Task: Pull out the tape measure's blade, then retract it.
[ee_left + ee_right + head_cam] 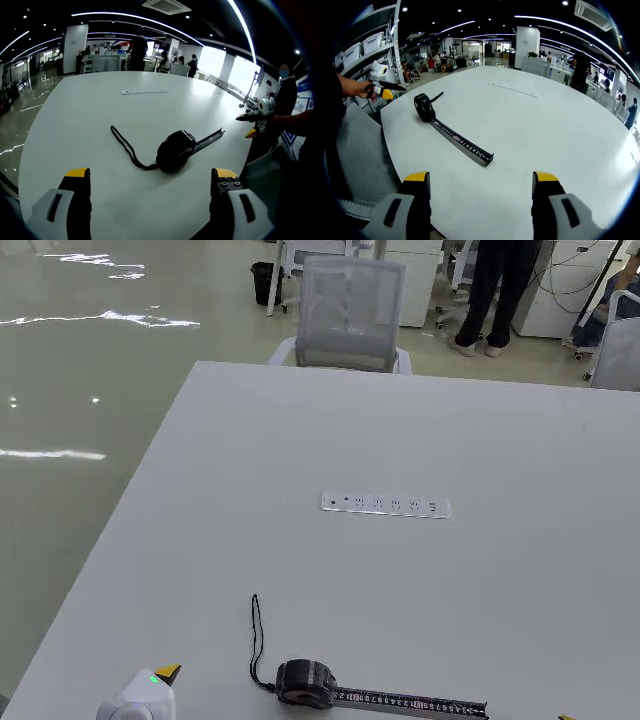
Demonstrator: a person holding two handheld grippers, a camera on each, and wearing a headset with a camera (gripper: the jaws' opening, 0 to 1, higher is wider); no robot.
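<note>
Table (420,430) white, tape measure (306,683) on it; office chair (350,310) beyond.

One tape measure (306,683) lies on the single tabletop (300,440), with one blade (410,703) and one black wrist cord (257,635). There is one white power strip (385,505) and one grey chair (350,315) at the far edge. The tongs number two: the left tongs (150,175) and the right tongs (481,177).
</note>
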